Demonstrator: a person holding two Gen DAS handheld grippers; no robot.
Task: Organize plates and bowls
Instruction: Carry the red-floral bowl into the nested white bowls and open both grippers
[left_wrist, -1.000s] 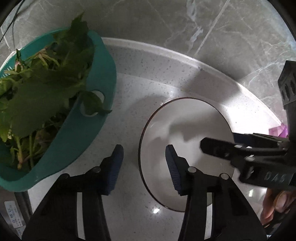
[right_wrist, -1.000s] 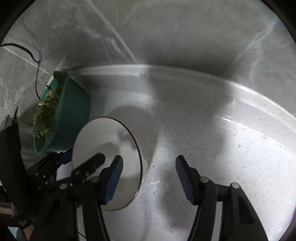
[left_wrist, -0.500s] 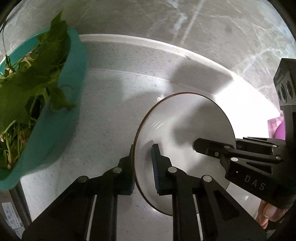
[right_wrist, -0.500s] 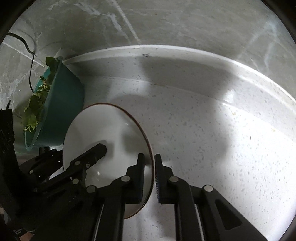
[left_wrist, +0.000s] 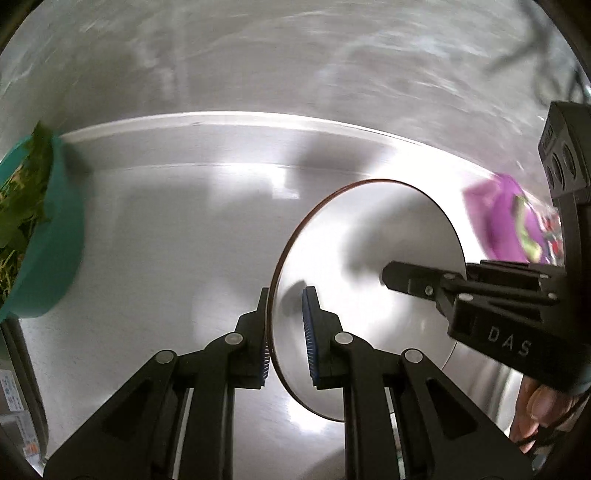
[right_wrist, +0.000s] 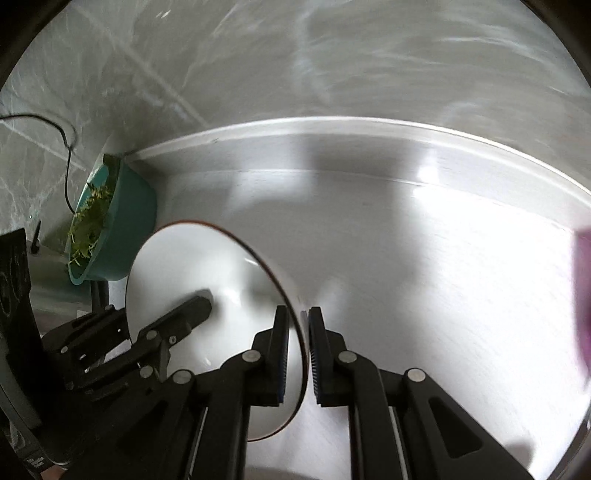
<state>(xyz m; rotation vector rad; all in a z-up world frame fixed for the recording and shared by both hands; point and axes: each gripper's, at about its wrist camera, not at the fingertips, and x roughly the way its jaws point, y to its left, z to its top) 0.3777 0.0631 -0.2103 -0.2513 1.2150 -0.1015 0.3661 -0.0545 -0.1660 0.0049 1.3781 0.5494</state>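
A white plate with a thin brown rim (left_wrist: 369, 258) is held up off the counter between both grippers. My left gripper (left_wrist: 286, 332) is shut on its left rim. My right gripper (right_wrist: 299, 350) is shut on its right rim; the plate (right_wrist: 192, 266) shows to the left of it in the right wrist view. The right gripper's black finger (left_wrist: 413, 280) lies across the plate in the left wrist view, and the left gripper's finger (right_wrist: 184, 314) shows in the right wrist view.
A teal basin of green leafy vegetables (left_wrist: 33, 236) stands at the left on the white speckled counter (left_wrist: 166, 240), also in the right wrist view (right_wrist: 110, 229). A purple packet (left_wrist: 517, 225) lies at the right. A grey marble wall (right_wrist: 332, 55) runs behind.
Both grippers closed on opposite rims of the plate and lifted it. They have moved to the right with it, away from the teal basin; the purple packet has come into view.
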